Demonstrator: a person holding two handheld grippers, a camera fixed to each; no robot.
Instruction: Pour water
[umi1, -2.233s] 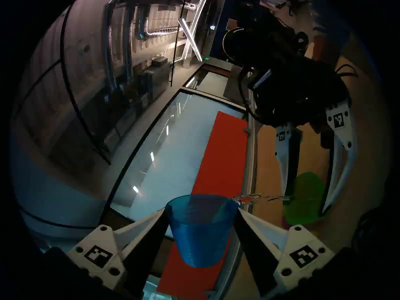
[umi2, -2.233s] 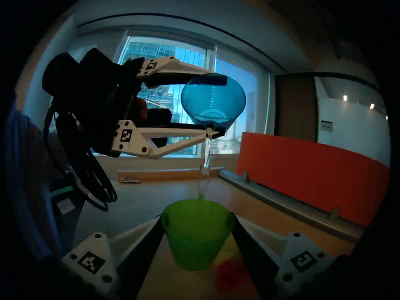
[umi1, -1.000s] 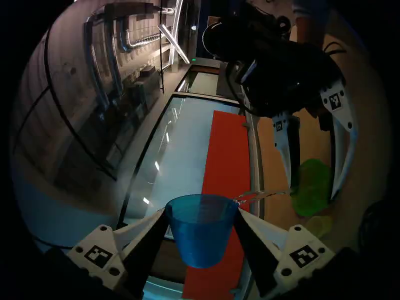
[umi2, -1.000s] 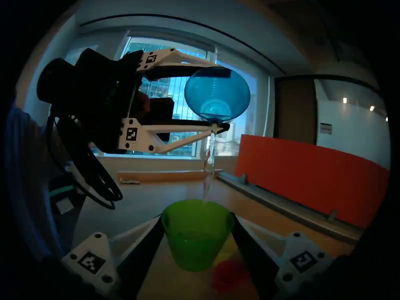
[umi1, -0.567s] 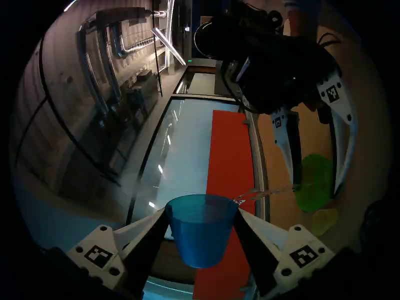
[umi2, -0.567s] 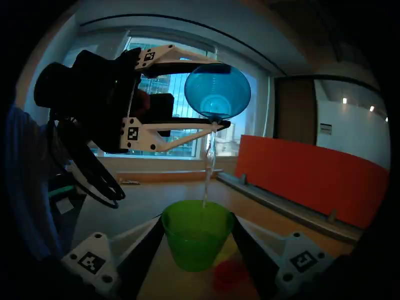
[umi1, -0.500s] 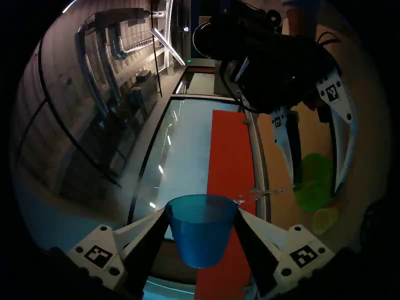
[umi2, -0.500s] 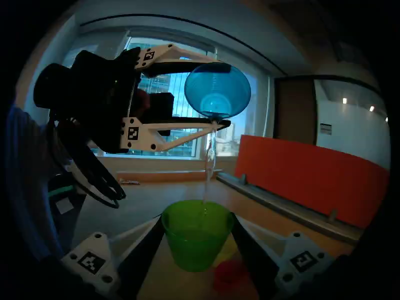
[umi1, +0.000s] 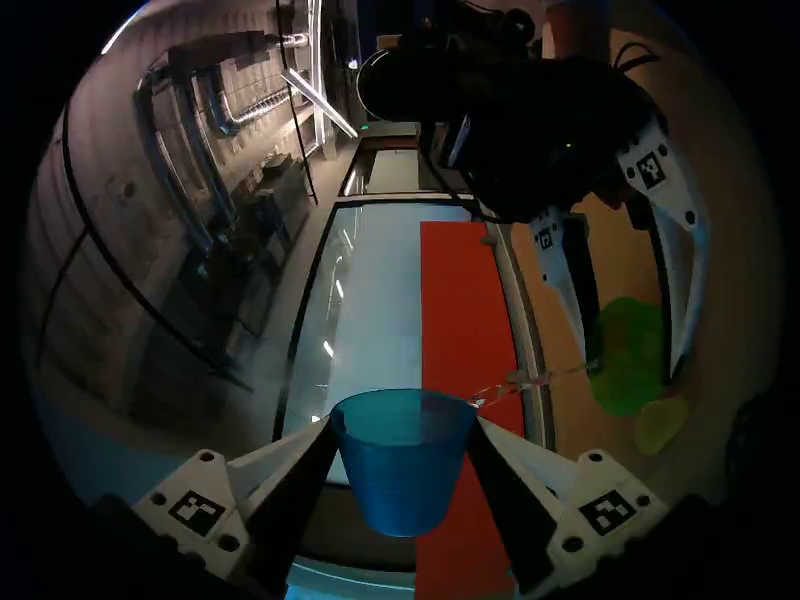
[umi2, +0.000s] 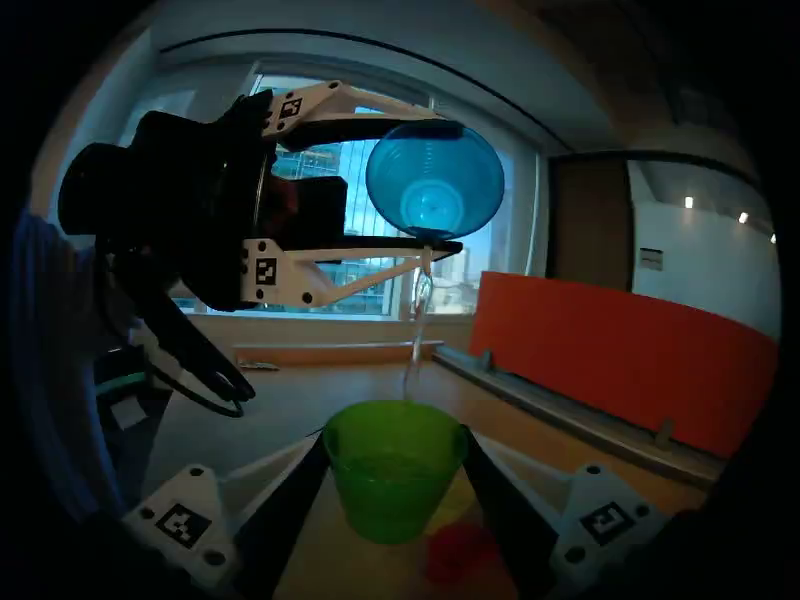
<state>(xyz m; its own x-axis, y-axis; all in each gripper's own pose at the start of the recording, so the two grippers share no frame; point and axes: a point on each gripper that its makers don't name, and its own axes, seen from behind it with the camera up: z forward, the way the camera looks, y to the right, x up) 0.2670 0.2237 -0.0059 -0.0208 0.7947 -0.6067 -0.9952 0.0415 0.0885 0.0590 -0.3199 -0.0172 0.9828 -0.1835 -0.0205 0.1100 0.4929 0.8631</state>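
right gripper view: the right gripper pinches a green cup between its two fingers, upright, over a wooden table; whether the cup rests on the wood i cannot tell. above it the left gripper lies on its side, both fingers pressed on a blue cup that is tipped over so its mouth faces this camera (its bottom shows through the opening). a thin stream of water falls from the blue cup's lower rim straight into the green cup, which holds some water. a small red thing lies on the table just behind the green cup. an orange panel runs along the right, and a bright window stands behind the left gripper. in the left gripper view the blue cup sits clamped between the near fingers, the stream leaves its rim toward the green cup farther off, and a yellow thing lies just beside the green cup.
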